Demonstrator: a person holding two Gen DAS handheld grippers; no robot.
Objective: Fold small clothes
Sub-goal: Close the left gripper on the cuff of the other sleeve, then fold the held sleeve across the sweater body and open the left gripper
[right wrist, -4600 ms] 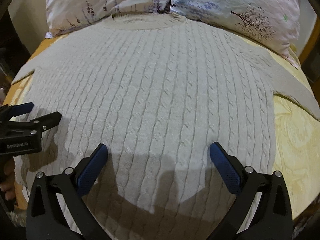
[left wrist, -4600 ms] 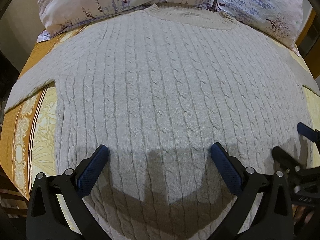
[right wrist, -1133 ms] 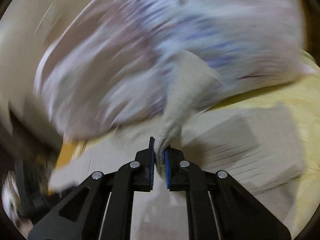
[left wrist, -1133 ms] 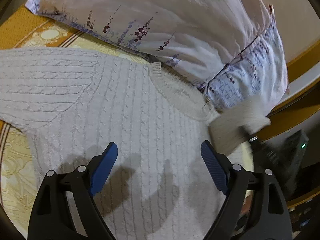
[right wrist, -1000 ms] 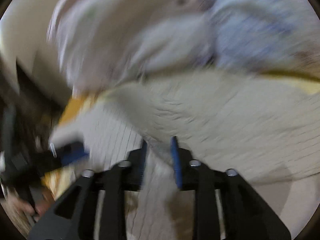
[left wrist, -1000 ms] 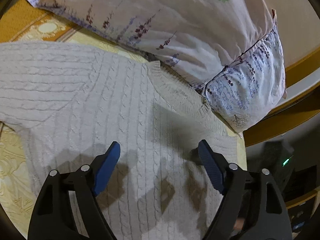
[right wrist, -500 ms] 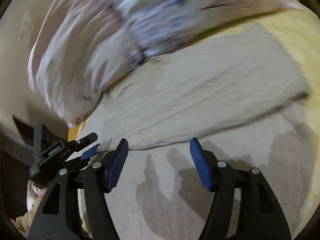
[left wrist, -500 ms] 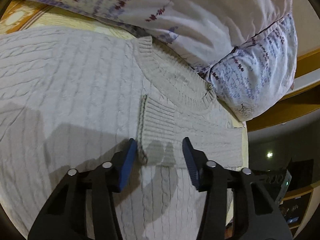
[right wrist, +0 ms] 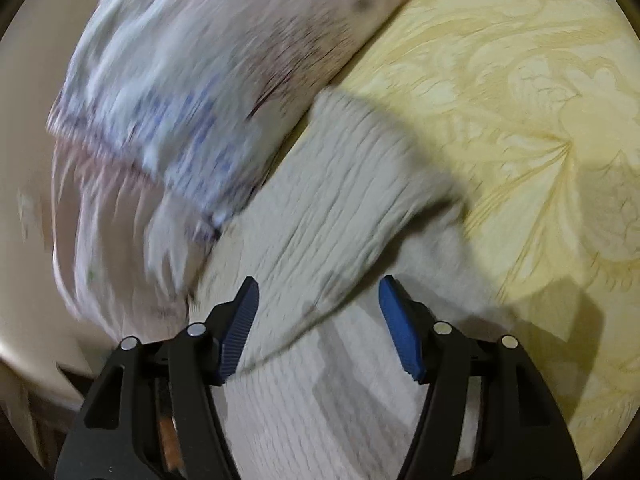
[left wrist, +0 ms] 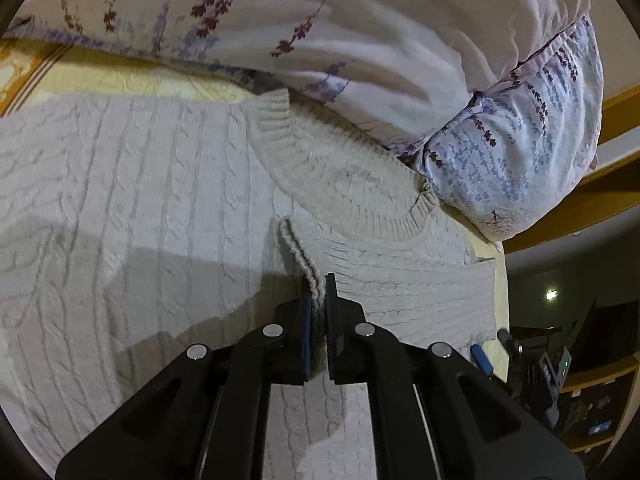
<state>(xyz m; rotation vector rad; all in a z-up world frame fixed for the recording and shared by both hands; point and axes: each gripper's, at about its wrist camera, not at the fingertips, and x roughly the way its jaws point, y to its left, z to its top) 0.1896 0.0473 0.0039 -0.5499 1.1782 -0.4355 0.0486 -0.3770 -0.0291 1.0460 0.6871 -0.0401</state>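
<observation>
A cream cable-knit sweater (left wrist: 140,200) lies flat on the bed, its ribbed collar (left wrist: 320,168) against the pillows. One sleeve (left wrist: 400,280) is folded across the chest. My left gripper (left wrist: 319,280) is shut on that sleeve's ribbed cuff (left wrist: 298,256), which stands up a little between the blue pads. In the right wrist view, which is blurred, my right gripper (right wrist: 318,292) hovers over the sleeve's shoulder end (right wrist: 340,184). Its jaws are wide apart and closing slightly, and nothing is pinched between them. Its blue tip (left wrist: 480,356) also peeks in at the left wrist view's lower right.
Two floral pillows (left wrist: 360,40) lie along the head of the bed, also in the right wrist view (right wrist: 180,80). A yellow patterned bedspread (right wrist: 520,80) lies bare right of the sweater. The bed edge and dark shelving (left wrist: 580,400) are at the far right.
The right gripper laid the sleeve across the chest, let go and swung away over the shoulder. The left gripper moved onto the cuff and its jaws closed on it.
</observation>
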